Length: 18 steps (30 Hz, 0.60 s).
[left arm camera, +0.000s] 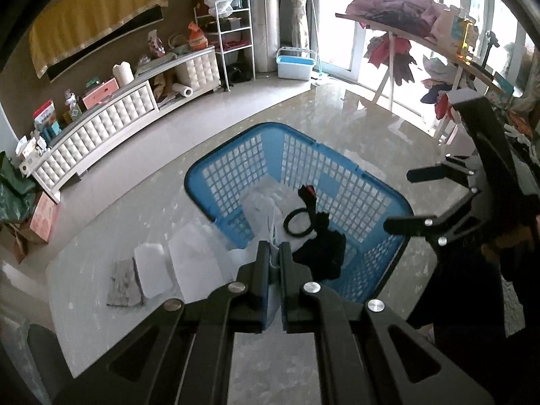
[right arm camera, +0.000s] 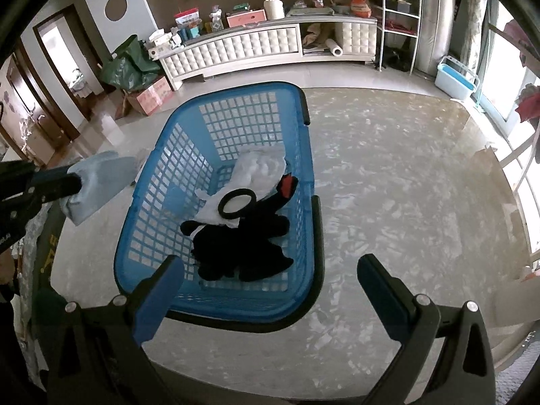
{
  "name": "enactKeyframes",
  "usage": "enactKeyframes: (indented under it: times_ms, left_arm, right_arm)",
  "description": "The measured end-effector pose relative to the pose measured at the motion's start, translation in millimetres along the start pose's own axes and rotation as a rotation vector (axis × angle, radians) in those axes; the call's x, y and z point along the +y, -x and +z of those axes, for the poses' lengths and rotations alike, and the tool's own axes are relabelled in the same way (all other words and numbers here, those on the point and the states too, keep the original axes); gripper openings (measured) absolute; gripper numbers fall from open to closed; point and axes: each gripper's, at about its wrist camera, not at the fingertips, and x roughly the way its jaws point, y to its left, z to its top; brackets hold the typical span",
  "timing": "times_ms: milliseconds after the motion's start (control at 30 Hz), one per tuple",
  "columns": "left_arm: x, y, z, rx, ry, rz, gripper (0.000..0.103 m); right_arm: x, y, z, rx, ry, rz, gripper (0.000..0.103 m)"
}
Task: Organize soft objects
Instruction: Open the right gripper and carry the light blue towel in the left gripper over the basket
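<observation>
Left wrist view: left gripper (left arm camera: pixel 274 253) fingers were pressed together on a pale blue cloth (left arm camera: pixel 274 290), pinched between the pads at the near rim of the blue basket (left arm camera: pixel 337 172). Basket stood on the floor and held white fabric (left arm camera: pixel 261 207) and a black garment (left arm camera: pixel 322 253). Right gripper (left arm camera: pixel 401 199) hung spread at the basket's right side.

Right wrist view: right gripper (right arm camera: pixel 270 266) fingers were spread wide, holding nothing, above the basket's near edge (right arm camera: pixel 243 303). Black garment (right arm camera: pixel 243 253) lay just beyond them. Pale blue cloth (right arm camera: pixel 98 182) hung from the left gripper's fingers (right arm camera: pixel 57 180), left of the basket.
</observation>
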Motion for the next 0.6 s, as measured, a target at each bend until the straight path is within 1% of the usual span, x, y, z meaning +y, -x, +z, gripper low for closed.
enactKeyframes:
  times_ms: [233,500,600]
  left_arm:
    - [-9.7,-25.4,17.5,0.02,-0.015,-0.01,0.004]
    - [-19.0,-59.5,25.3,0.057,-0.033,-0.03,0.004]
    - [-18.9,-75.7,28.3,0.079,-0.029,-0.031,0.004]
  right_arm:
    - [-10.9,-2.2,4.1,-0.017,-0.009,-0.007,0.103]
    - [-26.0,-13.9,4.5,0.0,-0.028,-0.035,0.103]
    - [-31.2,-19.8,2.6,0.011,-0.045,-0.031,0.103]
